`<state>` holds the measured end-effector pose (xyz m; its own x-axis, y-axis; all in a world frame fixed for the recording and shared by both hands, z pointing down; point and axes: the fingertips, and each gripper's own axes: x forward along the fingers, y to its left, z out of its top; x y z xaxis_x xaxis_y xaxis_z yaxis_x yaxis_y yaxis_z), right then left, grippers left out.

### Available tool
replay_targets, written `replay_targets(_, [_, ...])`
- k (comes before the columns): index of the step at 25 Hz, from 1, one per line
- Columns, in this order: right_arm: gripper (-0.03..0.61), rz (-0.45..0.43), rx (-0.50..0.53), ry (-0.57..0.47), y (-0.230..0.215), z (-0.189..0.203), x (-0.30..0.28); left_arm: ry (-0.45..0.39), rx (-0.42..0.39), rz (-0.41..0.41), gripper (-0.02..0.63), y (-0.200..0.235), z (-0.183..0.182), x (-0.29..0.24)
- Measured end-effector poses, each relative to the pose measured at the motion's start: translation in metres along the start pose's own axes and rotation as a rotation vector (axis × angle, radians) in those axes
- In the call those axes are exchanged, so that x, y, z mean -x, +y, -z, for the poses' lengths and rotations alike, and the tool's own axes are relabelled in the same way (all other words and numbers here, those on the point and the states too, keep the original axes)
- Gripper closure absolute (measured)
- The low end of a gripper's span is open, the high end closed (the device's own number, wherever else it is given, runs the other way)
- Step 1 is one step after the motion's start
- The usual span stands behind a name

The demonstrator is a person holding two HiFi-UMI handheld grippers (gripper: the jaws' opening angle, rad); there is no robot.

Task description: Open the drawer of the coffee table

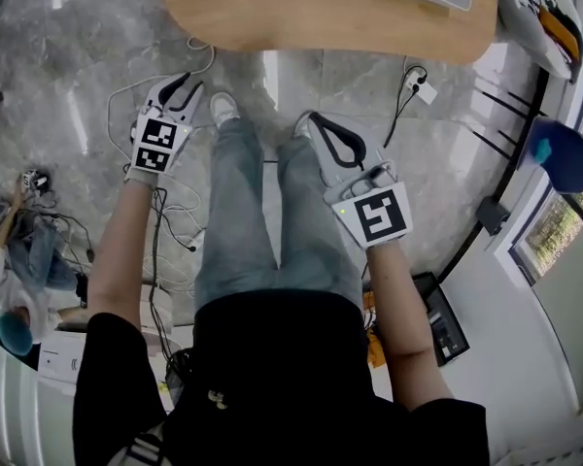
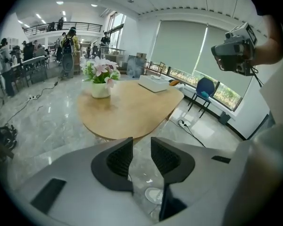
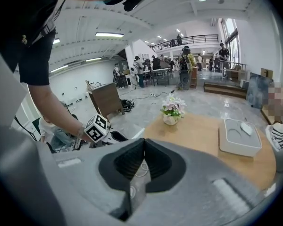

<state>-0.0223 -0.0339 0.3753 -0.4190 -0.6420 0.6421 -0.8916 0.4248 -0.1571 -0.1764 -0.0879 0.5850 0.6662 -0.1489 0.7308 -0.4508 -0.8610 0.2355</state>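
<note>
right gripper clenched empty, left gripper released, coffee table partly cut off

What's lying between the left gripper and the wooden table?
A white cable on the bare marble floor, seen in the head view.

"How many tables do you count?"

"One wooden table. It carries one flower pot and one white tray."

"And tongs?"

"Two pairs, the left tongs and the right tongs. There are two marker cubes, the left cube and the right cube."

"Anything else?"

"One blue chair, and one power strip on the floor."
</note>
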Motion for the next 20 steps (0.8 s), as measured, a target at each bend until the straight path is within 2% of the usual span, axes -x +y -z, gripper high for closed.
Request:
replay_targets(8, [0.580,0.024,-0.047,-0.013,-0.022,0.032,-0.040,0.041,-0.020,-0.001,0.434,0.033,0.039,-0.066])
replay_targets(12, [0.580,0.028,-0.069,-0.009,-0.031,0.053,-0.055,0.058,-0.066,0.002,0.396,0.043,0.056,-0.098])
replay_targets(16, [0.580,0.034,-0.106,-0.001,-0.036,0.077,-0.065,0.051,-0.085,0.001,0.351,0.051,0.070,-0.124])
replay_targets(20, [0.580,0.057,-0.145,0.010,-0.040,0.108,-0.072,0.018,-0.105,-0.003,0.350,0.056,0.080,-0.151])
